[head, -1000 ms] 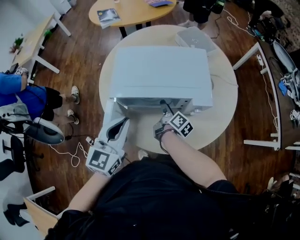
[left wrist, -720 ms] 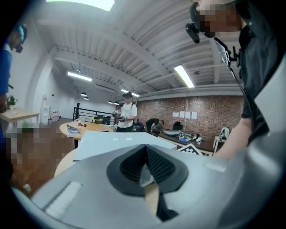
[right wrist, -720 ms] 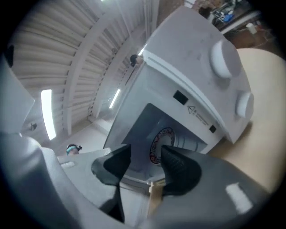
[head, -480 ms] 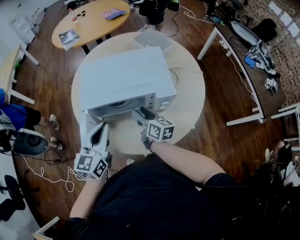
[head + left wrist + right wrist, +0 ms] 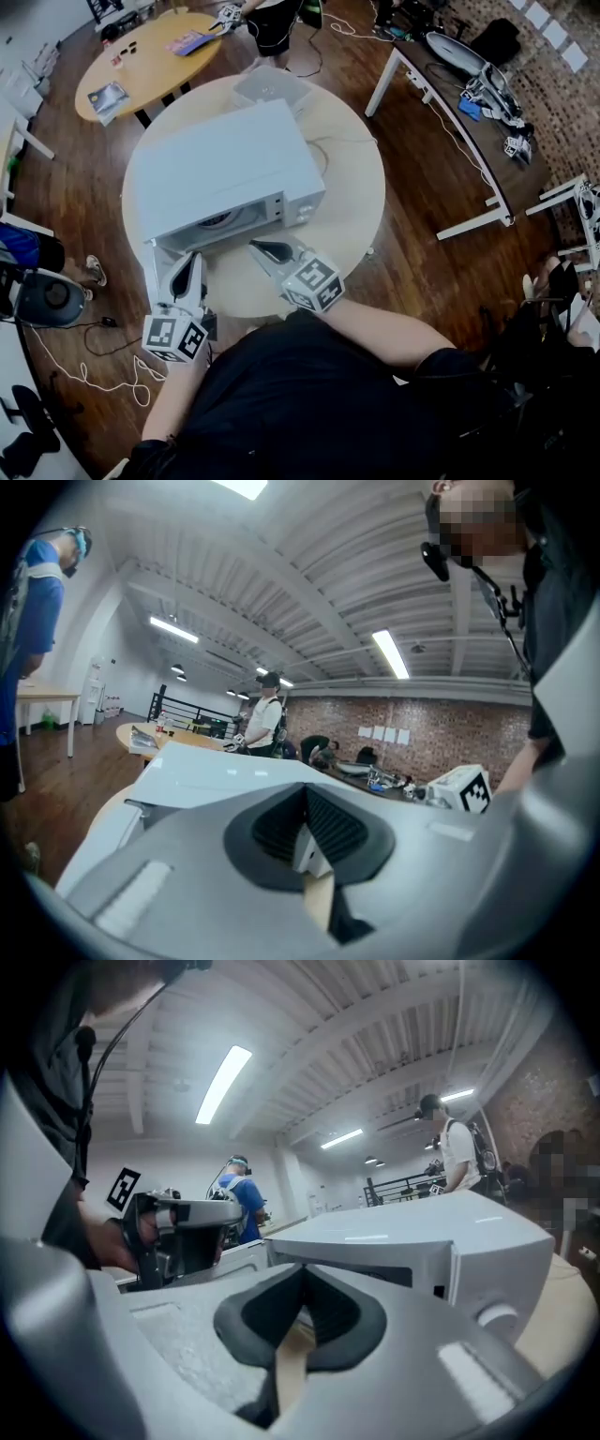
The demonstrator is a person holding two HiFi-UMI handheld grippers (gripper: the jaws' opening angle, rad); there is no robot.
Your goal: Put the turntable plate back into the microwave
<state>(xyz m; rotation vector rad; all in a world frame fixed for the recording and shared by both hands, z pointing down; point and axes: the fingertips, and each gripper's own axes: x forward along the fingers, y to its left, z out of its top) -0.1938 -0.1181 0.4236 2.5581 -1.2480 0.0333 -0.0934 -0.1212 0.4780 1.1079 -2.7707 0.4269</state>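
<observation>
A white microwave (image 5: pixel 225 169) stands on the round table (image 5: pixel 347 206), front toward me, with its door (image 5: pixel 156 267) swung open at the left. A round plate (image 5: pixel 217 221) shows just inside the cavity. My right gripper (image 5: pixel 265 247) hovers in front of the control panel, clear of the opening. Its jaws are shut with nothing between them (image 5: pixel 305 1268). My left gripper (image 5: pixel 192 261) lies beside the open door, pointing at the microwave (image 5: pixel 225 775). Its pads meet at the tips (image 5: pixel 306 786) and hold nothing.
A clear plastic box (image 5: pixel 272 86) sits behind the microwave, and a thin cable (image 5: pixel 328 150) trails across the table. An oval wooden table (image 5: pixel 150 56) stands beyond and a white desk frame (image 5: pixel 441 122) to the right. People stand around the room.
My right gripper has pulled back from the microwave's opening, risen, rolled over and shut its jaws. The left gripper has stayed by the door. My head view has shifted, putting the microwave further up-left.
</observation>
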